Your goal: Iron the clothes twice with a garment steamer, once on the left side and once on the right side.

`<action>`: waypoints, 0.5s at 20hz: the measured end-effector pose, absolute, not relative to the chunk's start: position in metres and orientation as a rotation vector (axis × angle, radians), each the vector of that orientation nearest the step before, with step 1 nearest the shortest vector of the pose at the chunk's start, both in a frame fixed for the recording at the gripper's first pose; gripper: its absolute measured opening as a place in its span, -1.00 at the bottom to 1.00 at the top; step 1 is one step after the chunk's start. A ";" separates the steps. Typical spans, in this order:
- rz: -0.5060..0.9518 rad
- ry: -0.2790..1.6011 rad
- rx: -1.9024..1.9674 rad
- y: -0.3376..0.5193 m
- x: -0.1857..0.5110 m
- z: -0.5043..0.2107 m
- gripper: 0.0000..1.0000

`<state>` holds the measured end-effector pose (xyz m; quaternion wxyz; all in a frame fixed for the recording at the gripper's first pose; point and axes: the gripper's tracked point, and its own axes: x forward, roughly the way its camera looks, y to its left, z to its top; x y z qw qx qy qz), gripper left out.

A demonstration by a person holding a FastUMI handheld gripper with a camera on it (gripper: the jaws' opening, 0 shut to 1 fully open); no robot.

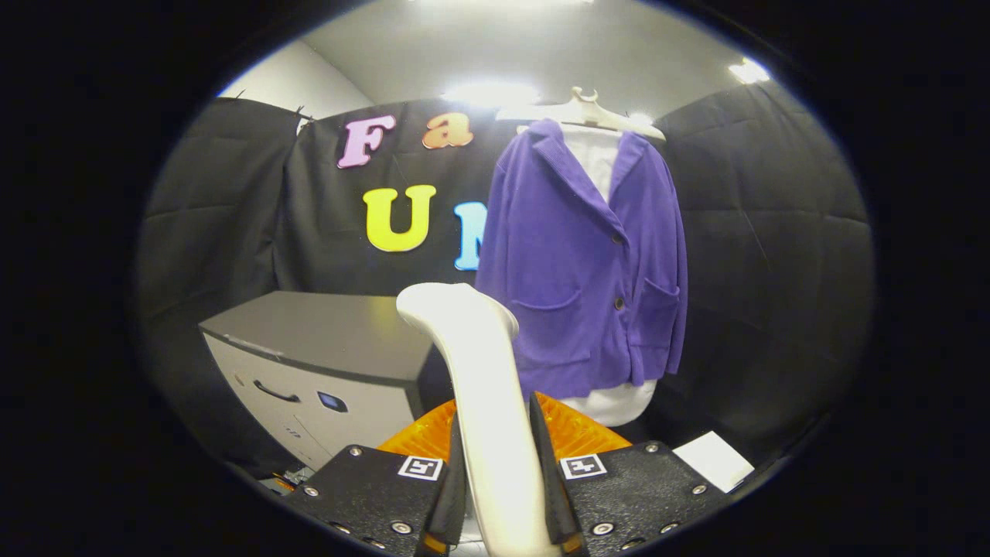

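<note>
The claw (499, 483) is clenched on a white steamer (479, 387), both black fingers (447, 495) pressing against the sides of its handle. The steamer rises upright between the fingers, its curved head tilting toward the left at the top. Beyond it, a purple jacket (580, 263) hangs on a pale hanger (588, 112) over a white garment (611, 402), against the black wall. The jacket faces forward, with buttons down its front and two pockets. Left of the steamer sits a grey cabinet (325, 363) with a dark top. An orange object (572, 429) lies just behind the fingers.
</note>
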<state>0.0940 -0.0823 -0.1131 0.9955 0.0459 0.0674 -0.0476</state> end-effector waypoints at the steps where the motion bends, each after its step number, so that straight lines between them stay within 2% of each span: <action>1: -0.094 0.113 0.078 -0.074 0.090 -0.102 -0.18; 10: -0.084 -0.010 0.071 -0.030 0.107 -0.020 -0.18</action>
